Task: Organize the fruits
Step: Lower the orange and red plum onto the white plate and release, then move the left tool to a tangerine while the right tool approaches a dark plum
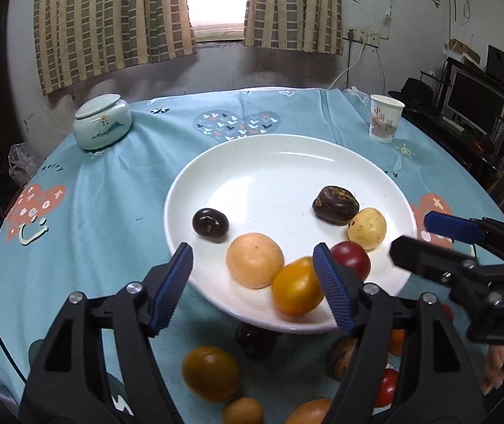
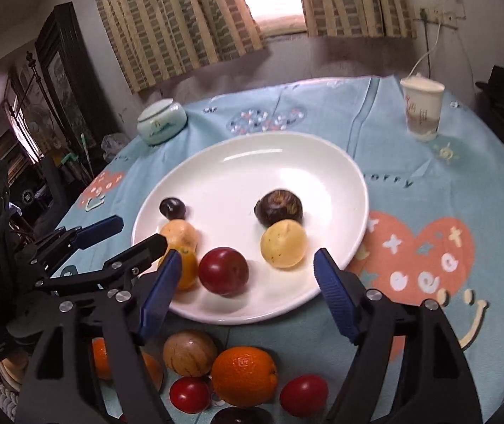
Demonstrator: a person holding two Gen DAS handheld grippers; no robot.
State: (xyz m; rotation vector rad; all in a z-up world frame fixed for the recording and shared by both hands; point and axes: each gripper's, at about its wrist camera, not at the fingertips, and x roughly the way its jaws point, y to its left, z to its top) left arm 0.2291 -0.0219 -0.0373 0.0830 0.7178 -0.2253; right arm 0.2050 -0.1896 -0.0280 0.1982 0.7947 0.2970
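White plate [image 1: 252,162] on bench, holding six fruits; red plum [image 2: 223,270] near its front rim. More fruit, incl. orange [image 2: 243,375], loose on the cloth before it. Left gripper [image 1: 253,288] and right gripper [image 2: 246,291]: fingers spread wide, holding nothing.

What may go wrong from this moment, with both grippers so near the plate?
1. The left gripper and right gripper are both open and close together at the plate's near rim; they may collide.
2. The red fruit and yellow fruit on the plate are round and loose, so a nudge could roll them.
3. The orange and other fruits lie crowded below the rim; reaching for one may push the others away.
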